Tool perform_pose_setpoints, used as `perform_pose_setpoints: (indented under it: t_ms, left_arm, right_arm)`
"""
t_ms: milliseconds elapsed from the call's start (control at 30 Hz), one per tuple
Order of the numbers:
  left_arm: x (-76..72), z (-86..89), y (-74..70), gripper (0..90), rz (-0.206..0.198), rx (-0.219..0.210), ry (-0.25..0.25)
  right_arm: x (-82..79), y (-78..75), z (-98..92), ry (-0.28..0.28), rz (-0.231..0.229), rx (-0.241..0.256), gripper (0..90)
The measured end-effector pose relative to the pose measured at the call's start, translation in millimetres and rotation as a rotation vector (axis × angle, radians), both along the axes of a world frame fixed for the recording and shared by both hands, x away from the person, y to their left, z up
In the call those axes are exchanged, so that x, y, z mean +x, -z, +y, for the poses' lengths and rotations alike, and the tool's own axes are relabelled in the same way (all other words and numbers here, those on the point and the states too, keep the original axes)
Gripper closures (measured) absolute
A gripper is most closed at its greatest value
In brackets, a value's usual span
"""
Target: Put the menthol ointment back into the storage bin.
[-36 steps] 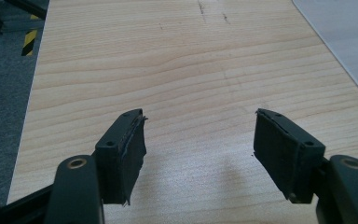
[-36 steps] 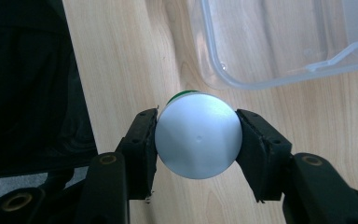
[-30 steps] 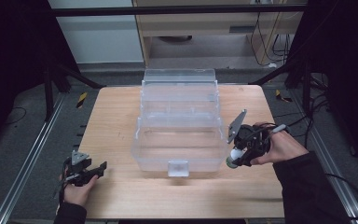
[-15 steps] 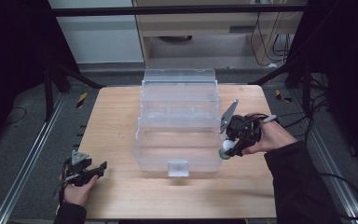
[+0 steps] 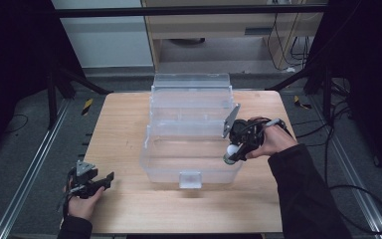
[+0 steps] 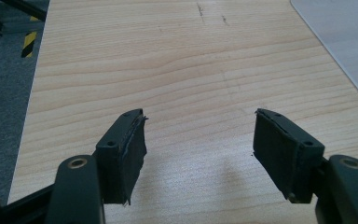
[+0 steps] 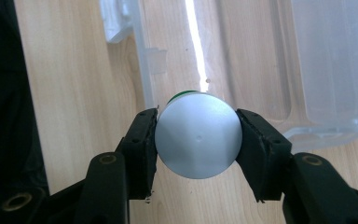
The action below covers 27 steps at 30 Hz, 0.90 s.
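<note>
A clear plastic box (image 5: 191, 149) with its lid (image 5: 191, 84) folded back stands in the middle of the wooden table (image 5: 124, 124). My right gripper (image 5: 234, 149) hangs over the box's right front corner, shut on a small round container (image 7: 198, 134) with a silver end and a green band; the box's front wall (image 7: 140, 70) lies below it. My left gripper (image 5: 99, 184) rests low at the table's front left, open, with bare wood between its fingers (image 6: 126, 151).
The box has a small latch tab (image 5: 190, 179) at the front middle. A corner of the box (image 6: 345, 42) shows at the upper right of the left gripper view. Cables (image 5: 348, 189) trail on the floor to the right.
My right gripper has moved left with the round container, from beside the box's right wall to above its right front corner. The left gripper has stayed put.
</note>
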<state>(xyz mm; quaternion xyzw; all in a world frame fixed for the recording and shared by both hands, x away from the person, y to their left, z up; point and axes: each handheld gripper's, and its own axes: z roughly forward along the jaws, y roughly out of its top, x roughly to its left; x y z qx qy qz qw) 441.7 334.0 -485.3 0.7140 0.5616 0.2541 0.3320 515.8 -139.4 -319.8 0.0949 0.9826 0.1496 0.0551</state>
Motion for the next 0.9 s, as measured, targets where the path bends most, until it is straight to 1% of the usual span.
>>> perform_pose_setpoints:
  t_ms: [100,133,300,367,400,467,700,800,900]
  left_arm:
    - [0.2,0.0,0.1,33.5,0.001,0.001,0.001]
    - [0.0,-0.1,-0.1,33.5,-0.001,0.001,0.001]
    - [0.2,0.2,0.1,33.5,0.0,0.001,0.0]
    - [0.2,0.2,0.1,33.5,0.0,0.001,0.0]
    - [0.1,0.2,-0.1,33.6,-0.002,0.0,0.0]
    - [0.2,0.3,0.0,33.6,-0.001,0.001,0.0]
    - [0.2,0.0,0.1,33.8,0.0,0.004,0.002]
    - [0.3,0.0,0.2,33.8,0.0,0.003,0.002]
    - [0.4,-0.2,0.2,33.8,0.001,0.005,0.003]
  right_arm:
    - [3.7,4.4,3.6,-0.002,-0.004,0.003,50.5]
    - [7.3,9.8,6.2,-0.002,-0.008,-0.008,50.5]
    - [12.1,21.6,9.7,-0.005,0.005,-0.02,50.5]
    - [12.7,23.2,9.6,-0.002,0.005,-0.022,50.5]
    - [15.2,27.6,8.3,-0.003,0.005,-0.029,50.4]
    - [15.7,30.0,7.6,0.002,0.006,-0.034,50.4]
    - [17.7,39.7,4.8,0.003,0.021,-0.042,50.4]
    - [18.5,43.2,3.5,0.013,0.029,-0.044,50.4]
    - [19.3,46.1,2.8,0.009,0.033,-0.05,50.4]
